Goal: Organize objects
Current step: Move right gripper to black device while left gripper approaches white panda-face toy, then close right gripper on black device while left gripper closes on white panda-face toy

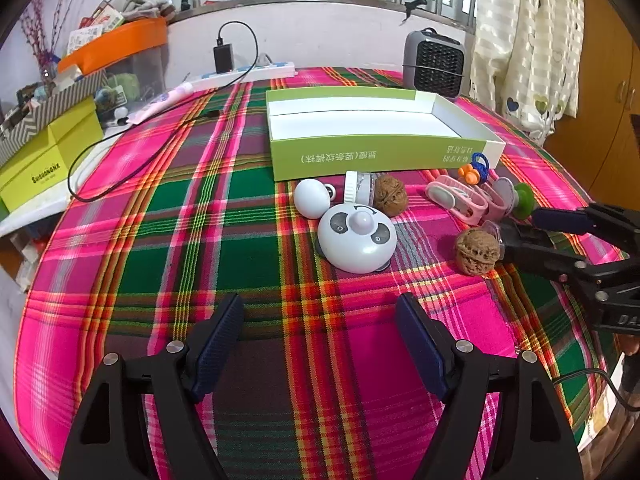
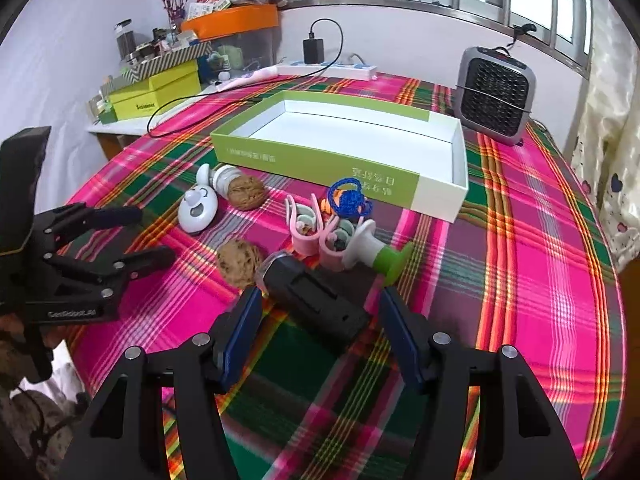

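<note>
On plaid cloth [image 2: 520, 240], lower centre, black torch [image 2: 316, 300] between spread right gripper [image 2: 320, 332]: probably rigid, smooth, best pinched mid-body; left gripper [image 1: 320, 332] spread, empty; box [image 2: 320, 156] beyond.

Tablecloth [image 1: 200, 216]: plaid, hot pink and green, thin orange, yellow, white lines.
Open box [image 1: 360, 156], frame centre: lime-green outside with white end, white inside, dark print on side.
Panda toy [image 1: 356, 240]: white, grey eye patches.
Egg [image 1: 312, 198]: white.
Two walnuts [image 1: 478, 252] [image 1: 390, 195]: brown, wrinkled.
Clips [image 2: 308, 228]: pale pink.
Cord [image 2: 348, 196]: blue, beside orange bits.
Suction piece [image 2: 394, 260]: green and white.
Black device [image 2: 316, 300], lower centre of right view.
Heater [image 2: 496, 94], upper right: grey, black grille.
Bin lid [image 2: 232, 20], upper left: orange.
Gripper pads [image 1: 218, 344]: dark blue; frames black.
Curtain [image 1: 532, 40]: cream, heart print.
</note>
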